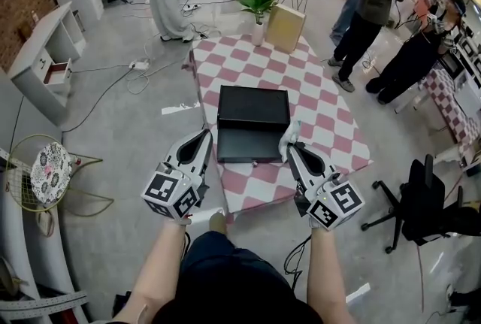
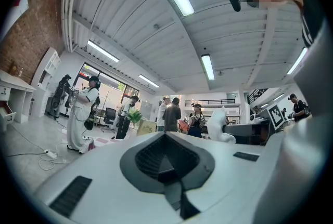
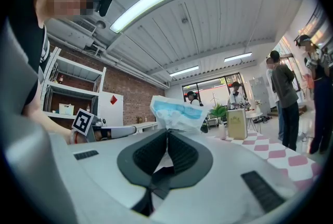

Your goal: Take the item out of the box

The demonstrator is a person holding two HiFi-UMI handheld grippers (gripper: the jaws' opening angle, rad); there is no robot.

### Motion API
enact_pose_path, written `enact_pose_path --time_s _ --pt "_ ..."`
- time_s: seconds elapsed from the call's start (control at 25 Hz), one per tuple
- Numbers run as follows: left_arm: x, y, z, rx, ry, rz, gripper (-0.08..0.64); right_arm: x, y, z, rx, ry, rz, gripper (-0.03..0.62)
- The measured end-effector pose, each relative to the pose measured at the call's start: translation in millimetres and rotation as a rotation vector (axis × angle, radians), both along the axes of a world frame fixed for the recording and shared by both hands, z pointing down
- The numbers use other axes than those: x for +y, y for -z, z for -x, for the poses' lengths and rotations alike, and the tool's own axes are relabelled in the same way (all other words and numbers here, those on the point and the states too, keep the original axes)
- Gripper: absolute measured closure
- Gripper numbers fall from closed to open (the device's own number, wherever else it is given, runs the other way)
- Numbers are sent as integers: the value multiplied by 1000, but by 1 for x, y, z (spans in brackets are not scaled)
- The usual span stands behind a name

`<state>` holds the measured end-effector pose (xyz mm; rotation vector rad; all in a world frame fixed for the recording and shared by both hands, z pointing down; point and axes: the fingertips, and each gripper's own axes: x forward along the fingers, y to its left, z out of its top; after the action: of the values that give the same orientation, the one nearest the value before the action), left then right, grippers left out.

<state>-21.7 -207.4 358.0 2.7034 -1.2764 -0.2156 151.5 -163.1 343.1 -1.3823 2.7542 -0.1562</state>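
Observation:
A black box (image 1: pixel 252 123) lies open on the pink-and-white checked table (image 1: pixel 331 127), its lid folded back toward the far side. My right gripper (image 1: pixel 291 143) hovers over the box's near right corner, shut on a white packet with blue print (image 1: pixel 288 136). In the right gripper view the packet (image 3: pixel 177 114) sticks up from the closed jaws of the right gripper (image 3: pixel 167 132). My left gripper (image 1: pixel 204 136) hangs just left of the box, off the table edge. Its jaws meet with nothing between them in the left gripper view (image 2: pixel 165 134), where the packet (image 2: pixel 221 124) shows beyond them.
A potted plant in a white vase (image 1: pixel 258 10) and a tan paper bag (image 1: pixel 285 28) stand at the table's far end. Several people stand around the room. A black office chair (image 1: pixel 421 202) is at the right, a white shelf unit (image 1: pixel 45 59) and floor cables at the left.

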Motion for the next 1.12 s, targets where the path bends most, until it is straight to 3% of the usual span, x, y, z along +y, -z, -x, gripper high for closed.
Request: enact_pose_path --time_s 1.12 --pt "-26 -22 12 -5 11 45 560 -26 -20 10 -9 14 38 580"
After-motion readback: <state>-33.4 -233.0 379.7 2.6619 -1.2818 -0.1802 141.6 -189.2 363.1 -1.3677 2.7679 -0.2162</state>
